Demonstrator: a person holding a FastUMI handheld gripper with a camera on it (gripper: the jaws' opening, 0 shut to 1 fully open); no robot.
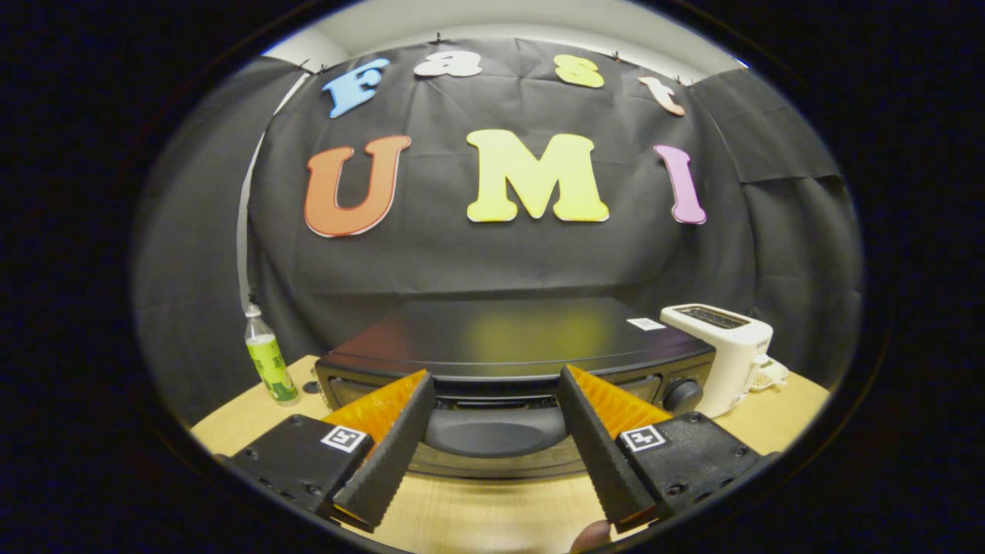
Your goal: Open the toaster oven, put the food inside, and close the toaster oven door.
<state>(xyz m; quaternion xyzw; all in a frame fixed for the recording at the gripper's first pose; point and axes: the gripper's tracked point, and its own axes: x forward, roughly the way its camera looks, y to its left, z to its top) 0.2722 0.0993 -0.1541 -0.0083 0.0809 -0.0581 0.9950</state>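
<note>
A black toaster oven (508, 335) stands on the wooden table (492, 515), right in front of me. Its door looks shut, and the curved dark handle (492, 431) runs along the top of the door. My gripper (495, 377) is open. Its two fingers straddle the handle, one on each side, with the tips up by the oven's top front edge. Neither finger presses on anything. A round control knob (681, 394) sits on the oven's right front, just beyond the right finger.
A white slot toaster (727, 350) stands close to the oven's right side. A bottle of green liquid (269, 358) stands left of the oven, with a small dark round thing (310, 387) beside it. A person's fingertip (592, 536) shows under the right finger.
</note>
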